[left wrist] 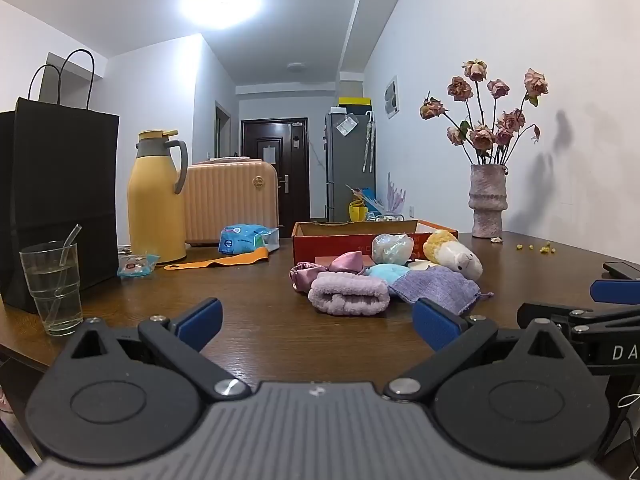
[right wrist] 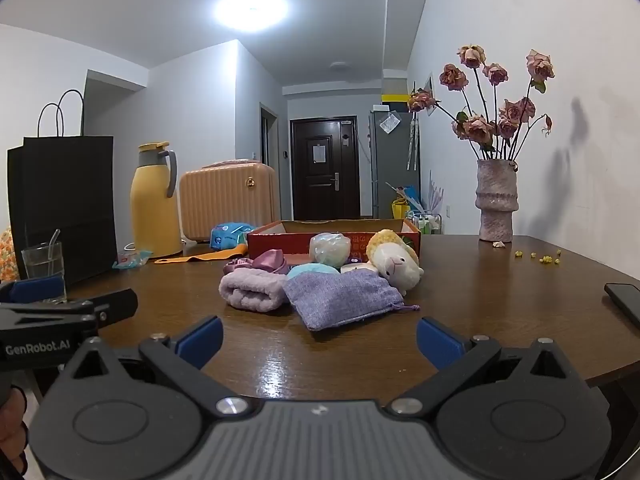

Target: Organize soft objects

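Left gripper: the black two-finger left gripper with blue pads [left wrist: 318,320] hovers over the near edge of the dark brown wooden tabletop [left wrist: 260,292], jaws spread wide, nothing between them.
Right gripper: the matching right gripper [right wrist: 318,338] is likewise released and empty, just short of the pile.
Soft pile: near the middle of the tabletop, in front of the box.
Towel: a rolled lilac fleece towel [right wrist: 252,290] lies at the pile's near left.
Pouch: a purple woven drawstring pouch [right wrist: 344,298] lies touching the towel's right side.
Plush: a cream and yellow plush sheep [right wrist: 394,260] leans on the pouch's far right.
Others: a pink satin scrunchie [right wrist: 266,262], a light blue soft piece [right wrist: 314,270] and a pale iridescent ball [right wrist: 330,248] sit behind the towel and pouch.
Box: a shallow red cardboard box [right wrist: 280,238] sits open just behind the pile.
Left side: a yellow thermos jug [left wrist: 156,200], a black paper bag [left wrist: 60,200] and a clear glass with a straw [left wrist: 54,288].
Far right: a textured pink vase of dried roses [left wrist: 488,200] by the wall.
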Demonstrator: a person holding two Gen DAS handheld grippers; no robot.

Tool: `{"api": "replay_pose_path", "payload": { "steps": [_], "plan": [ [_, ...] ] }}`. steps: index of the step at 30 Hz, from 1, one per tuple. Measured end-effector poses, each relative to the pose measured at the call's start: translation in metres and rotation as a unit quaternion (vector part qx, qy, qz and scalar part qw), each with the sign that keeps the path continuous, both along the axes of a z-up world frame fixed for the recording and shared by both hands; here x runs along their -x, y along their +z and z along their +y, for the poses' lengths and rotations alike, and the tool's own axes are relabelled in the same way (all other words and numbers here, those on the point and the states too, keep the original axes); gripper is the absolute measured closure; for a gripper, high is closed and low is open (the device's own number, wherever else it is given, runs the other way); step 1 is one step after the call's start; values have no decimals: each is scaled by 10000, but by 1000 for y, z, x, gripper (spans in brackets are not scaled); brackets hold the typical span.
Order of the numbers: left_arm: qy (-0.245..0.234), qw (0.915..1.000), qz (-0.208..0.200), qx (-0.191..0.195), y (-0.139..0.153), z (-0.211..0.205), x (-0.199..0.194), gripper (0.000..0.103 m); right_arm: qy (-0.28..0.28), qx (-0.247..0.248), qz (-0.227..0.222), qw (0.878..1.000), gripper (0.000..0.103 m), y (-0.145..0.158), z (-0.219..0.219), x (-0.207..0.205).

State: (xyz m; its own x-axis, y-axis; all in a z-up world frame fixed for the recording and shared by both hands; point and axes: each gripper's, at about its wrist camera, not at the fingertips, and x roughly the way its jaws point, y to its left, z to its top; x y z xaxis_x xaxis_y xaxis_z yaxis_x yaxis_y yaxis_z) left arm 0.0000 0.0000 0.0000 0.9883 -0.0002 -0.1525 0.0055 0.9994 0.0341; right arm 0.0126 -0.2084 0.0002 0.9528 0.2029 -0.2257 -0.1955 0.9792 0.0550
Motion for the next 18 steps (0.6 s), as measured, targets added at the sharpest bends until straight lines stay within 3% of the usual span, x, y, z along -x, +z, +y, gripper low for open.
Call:
{"api": "replay_pose_path", "payload": {
  "steps": [18],
  "plan": [
    [9,10000,14,4,0,0,0,0,5,12,-7,10000,0,-1,1,0]
  ]
}}
